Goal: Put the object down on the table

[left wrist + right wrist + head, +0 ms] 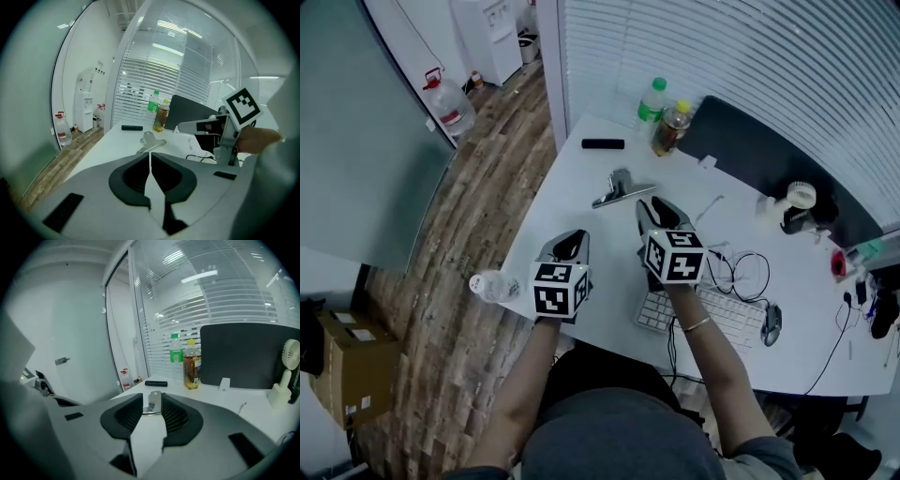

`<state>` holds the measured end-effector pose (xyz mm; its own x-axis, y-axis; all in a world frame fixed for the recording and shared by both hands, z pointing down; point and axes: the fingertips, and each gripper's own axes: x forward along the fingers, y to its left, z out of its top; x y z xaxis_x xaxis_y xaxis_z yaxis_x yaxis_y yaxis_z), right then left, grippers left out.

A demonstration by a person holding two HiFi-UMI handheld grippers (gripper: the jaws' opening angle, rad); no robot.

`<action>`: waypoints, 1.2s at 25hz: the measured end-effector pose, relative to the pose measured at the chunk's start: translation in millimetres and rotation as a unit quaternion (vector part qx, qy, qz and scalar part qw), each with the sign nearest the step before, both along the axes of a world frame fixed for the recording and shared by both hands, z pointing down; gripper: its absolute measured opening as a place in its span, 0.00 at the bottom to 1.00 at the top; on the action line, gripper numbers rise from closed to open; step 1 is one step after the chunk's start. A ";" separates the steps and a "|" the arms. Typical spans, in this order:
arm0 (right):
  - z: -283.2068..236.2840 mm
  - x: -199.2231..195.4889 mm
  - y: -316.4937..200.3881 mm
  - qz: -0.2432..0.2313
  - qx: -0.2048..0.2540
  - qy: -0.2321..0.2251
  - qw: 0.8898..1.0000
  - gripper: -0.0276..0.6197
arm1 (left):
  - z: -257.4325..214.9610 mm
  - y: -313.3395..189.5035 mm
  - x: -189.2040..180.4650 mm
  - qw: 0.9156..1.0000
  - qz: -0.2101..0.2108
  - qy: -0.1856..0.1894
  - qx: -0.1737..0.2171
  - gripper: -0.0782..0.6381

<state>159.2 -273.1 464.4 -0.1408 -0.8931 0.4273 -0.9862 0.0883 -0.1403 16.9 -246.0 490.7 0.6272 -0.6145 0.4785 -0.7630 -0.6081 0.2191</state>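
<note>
Two ribbed black pads (pixel 136 176) meet on left gripper (pixel 150 161); right gripper (pixel 151 420) parted, shiny metal clip (pixel 622 187) lying beyond.

In the right gripper view, the right gripper (pixel 153 396) covered most of the clip (pixel 152 405). Only one handle showed in the gap, and whether it touched the jaws could not be told. In the head view, the right forearm (pixel 717 361) hid the middle of the keyboard (pixel 741 323). The left gripper (pixel 574 237) hid one end of a water bottle (pixel 490 285), and whether that bottle lay on the worktop (pixel 581 169) or below it was unclear. The worktop ran off the right edge, where a red thing (pixel 837 264) was too small to name. A box (pixel 347 370) was cut by the left edge. A fan (pixel 290 357) was cut by the right gripper view's edge, and the amber bottle (pixel 191 366) had unreadable print.
</note>
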 end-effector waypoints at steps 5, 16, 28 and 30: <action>-6.1 1.1 31.7 0.010 0.001 -0.025 1.000 0.23 | -0.4 5.9 0.5 1.000 0.012 -0.005 0.004 0.15; -18.1 11.3 86.7 0.049 0.019 -0.033 0.998 0.06 | -1.3 20.0 2.3 1.000 0.029 -0.006 0.010 0.15; -10.8 5.1 138.9 0.064 -0.001 -0.039 0.997 0.05 | -8.5 38.3 4.1 0.999 0.050 -0.004 0.020 0.15; -7.9 0.9 146.9 0.061 -0.012 -0.033 0.998 0.05 | -9.4 42.0 2.9 0.999 0.050 -0.001 0.020 0.15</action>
<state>160.1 -126.2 456.5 -0.0603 -0.8953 0.4413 -0.9779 -0.0356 -0.2060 19.7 -203.9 481.3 0.6858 -0.5669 0.4565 -0.6980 -0.6900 0.1918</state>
